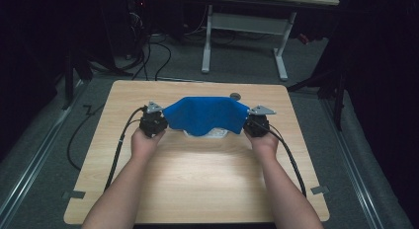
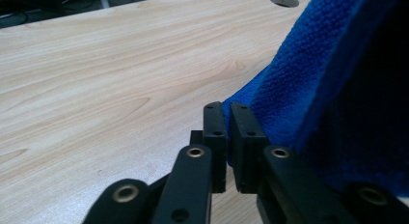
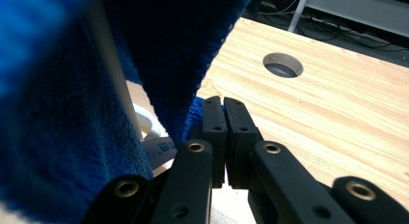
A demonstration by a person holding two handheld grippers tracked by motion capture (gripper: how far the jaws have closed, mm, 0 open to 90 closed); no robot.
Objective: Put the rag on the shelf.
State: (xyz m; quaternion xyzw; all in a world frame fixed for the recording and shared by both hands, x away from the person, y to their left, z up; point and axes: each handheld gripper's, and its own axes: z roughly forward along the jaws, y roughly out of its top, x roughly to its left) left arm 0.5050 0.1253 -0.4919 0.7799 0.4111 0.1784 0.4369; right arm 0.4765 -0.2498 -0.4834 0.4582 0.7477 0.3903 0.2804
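Note:
A blue towel (image 1: 205,114) hangs stretched between my two grippers, a little above the wooden table (image 1: 197,174). My left gripper (image 1: 163,118) is shut on its left corner, and the left gripper view shows the jaws (image 2: 226,110) pinching the towel's (image 2: 328,84) edge. My right gripper (image 1: 247,119) is shut on the right corner, and the right gripper view shows its jaws (image 3: 223,103) closed on the towel (image 3: 58,118). Under the sagging towel sits a white object (image 1: 207,134), mostly hidden. Part of that white object (image 3: 144,122) shows in the right gripper view.
A round cable hole (image 1: 235,96) lies in the table just behind the towel. Beyond the table stands a desk with white legs (image 1: 206,41), and cables (image 1: 148,56) trail over the grey floor. Bare tabletop stretches between the forearms toward the front edge.

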